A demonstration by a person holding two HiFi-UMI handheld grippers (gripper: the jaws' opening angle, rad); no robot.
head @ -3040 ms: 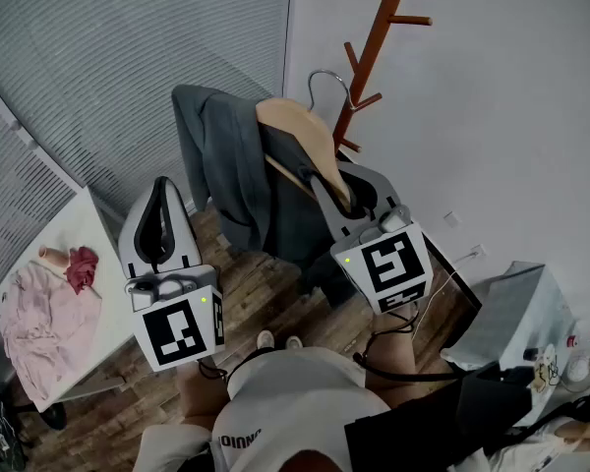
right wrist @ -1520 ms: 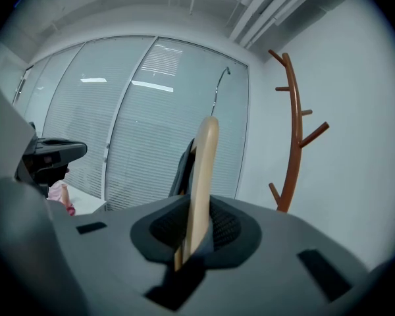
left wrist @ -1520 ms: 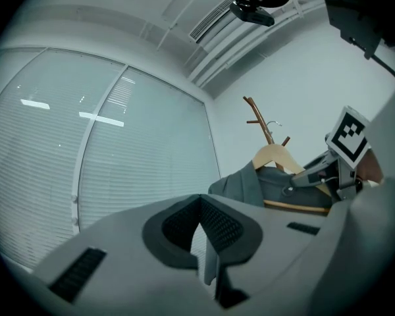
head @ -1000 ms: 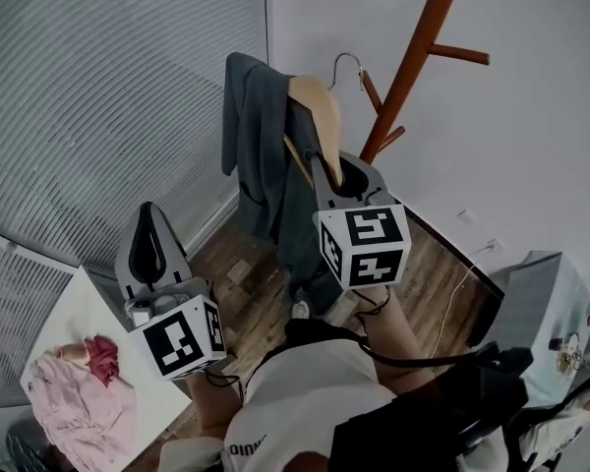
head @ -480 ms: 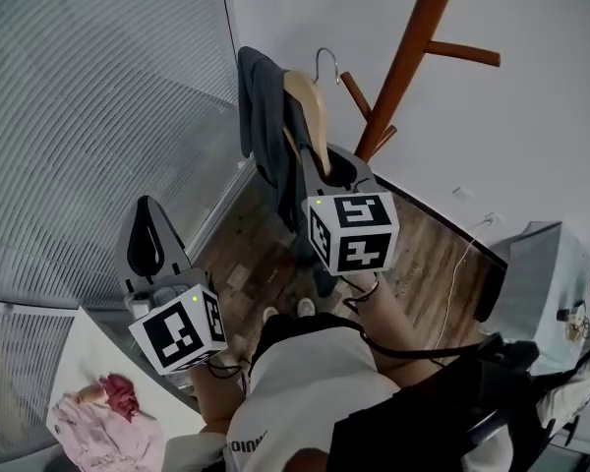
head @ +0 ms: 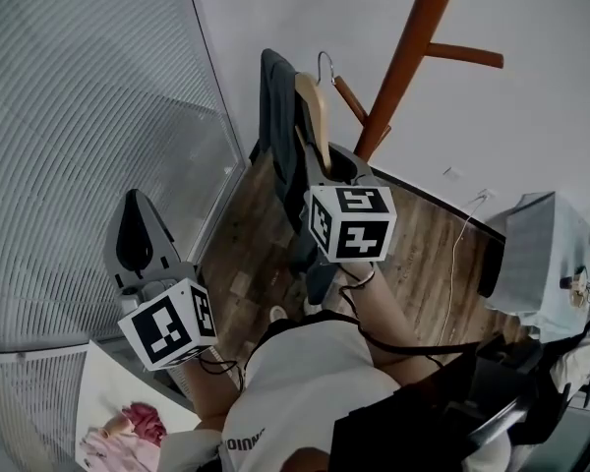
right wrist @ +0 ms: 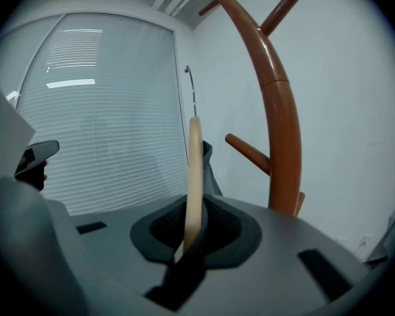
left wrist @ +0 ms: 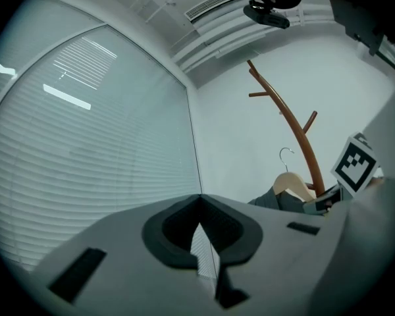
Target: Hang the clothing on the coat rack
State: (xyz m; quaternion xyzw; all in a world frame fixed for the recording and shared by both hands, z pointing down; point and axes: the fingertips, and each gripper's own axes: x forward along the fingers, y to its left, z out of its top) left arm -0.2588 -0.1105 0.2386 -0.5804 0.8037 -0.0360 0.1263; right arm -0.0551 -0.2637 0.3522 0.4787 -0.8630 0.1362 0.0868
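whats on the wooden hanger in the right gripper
A dark grey garment drapes over the wooden hanger, held in the right gripper. The gripper hides the hanger's lower end.

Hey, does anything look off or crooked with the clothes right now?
Yes. The grey garment sits lopsided on the wooden hanger. It is bunched over the far arm, while the near arm, clamped in the right tongs, is bare wood. The hanger's hook is not yet on the coat rack.

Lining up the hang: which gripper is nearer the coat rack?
Right. The right gripper, shut on the hanger, is close beside the coat rack; the left gripper is well away, empty, near the blinds.
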